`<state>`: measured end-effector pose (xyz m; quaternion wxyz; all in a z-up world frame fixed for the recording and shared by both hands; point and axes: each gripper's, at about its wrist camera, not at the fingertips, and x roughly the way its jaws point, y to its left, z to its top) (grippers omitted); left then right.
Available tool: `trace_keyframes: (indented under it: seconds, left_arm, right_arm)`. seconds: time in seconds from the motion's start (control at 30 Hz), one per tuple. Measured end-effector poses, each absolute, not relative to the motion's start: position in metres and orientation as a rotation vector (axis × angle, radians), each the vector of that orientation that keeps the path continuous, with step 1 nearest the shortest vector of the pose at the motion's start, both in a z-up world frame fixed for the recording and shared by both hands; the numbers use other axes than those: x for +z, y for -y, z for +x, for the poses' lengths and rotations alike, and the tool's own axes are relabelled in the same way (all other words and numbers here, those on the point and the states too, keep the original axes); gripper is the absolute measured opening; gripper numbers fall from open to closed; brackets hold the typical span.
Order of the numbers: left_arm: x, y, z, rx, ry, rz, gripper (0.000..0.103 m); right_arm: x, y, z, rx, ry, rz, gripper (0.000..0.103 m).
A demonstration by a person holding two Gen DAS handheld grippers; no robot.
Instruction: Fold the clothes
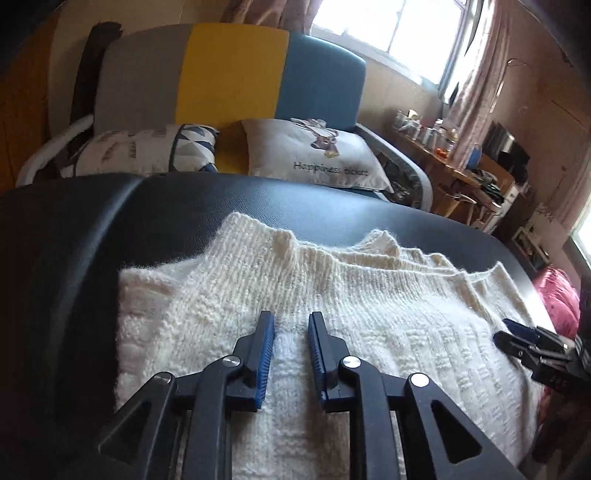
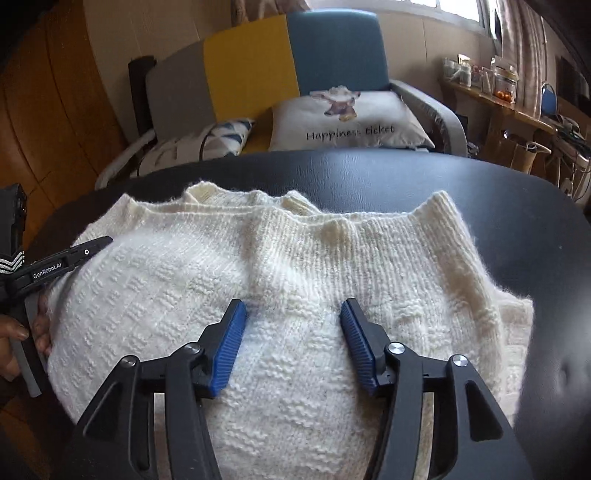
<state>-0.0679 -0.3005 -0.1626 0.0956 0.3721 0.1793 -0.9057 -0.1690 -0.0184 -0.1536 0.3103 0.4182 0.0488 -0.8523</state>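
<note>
Left wrist view: your left tool (image 1: 291, 321) hovers over the sweater (image 1: 369, 314), jaws slightly apart and empty. Your right tool (image 2: 293, 308) gapes wider, empty too. The sweater lies folded on the black counter (image 2: 406, 173), ribbed hem far.

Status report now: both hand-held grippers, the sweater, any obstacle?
Left hand-held gripper open, right hand-held gripper open, both empty. White knit sweater folded on black table. Nothing in the way.

Daylight flared white through the far window (image 1: 388, 26); fisheye bent the edges; corners fell dark; slightly soft.
</note>
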Motion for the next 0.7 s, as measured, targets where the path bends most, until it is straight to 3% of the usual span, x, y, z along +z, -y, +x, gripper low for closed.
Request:
trace_keyframes:
  seconds: [0.17, 0.27, 0.37, 0.5, 0.63, 0.7]
  left_arm:
    - [-0.163, 0.291, -0.038, -2.68, -0.586, 1.101, 0.019]
    - [-0.163, 0.288, -0.027, -2.679, -0.604, 1.09, 0.019]
    - [-0.163, 0.288, -0.026, -2.678, -0.611, 1.083, 0.019]
    - [-0.164, 0.288, -0.027, -2.671, -0.62, 1.083, 0.019]
    - [-0.164, 0.287, -0.027, -2.673, -0.614, 1.087, 0.019]
    - [-0.164, 0.287, -0.027, -2.672, -0.613, 1.088, 0.019]
  right_arm:
    - [-0.136, -0.019, -0.134, -2.321, -0.141, 1.057, 0.058]
    - [-0.14, -0.043, -0.118, -2.319, -0.112, 1.085, 0.07]
    - [-0.162, -0.059, -0.113, -2.321, -0.111, 1.208, 0.071]
    - [-0.173, -0.075, -0.116, -2.321, 0.035, 1.217, 0.072]
    - [-0.151, -0.083, -0.114, -2.369, 0.123, 1.12, 0.073]
    - [-0.139, -0.086, -0.117, -2.375, 0.158, 1.07, 0.079]
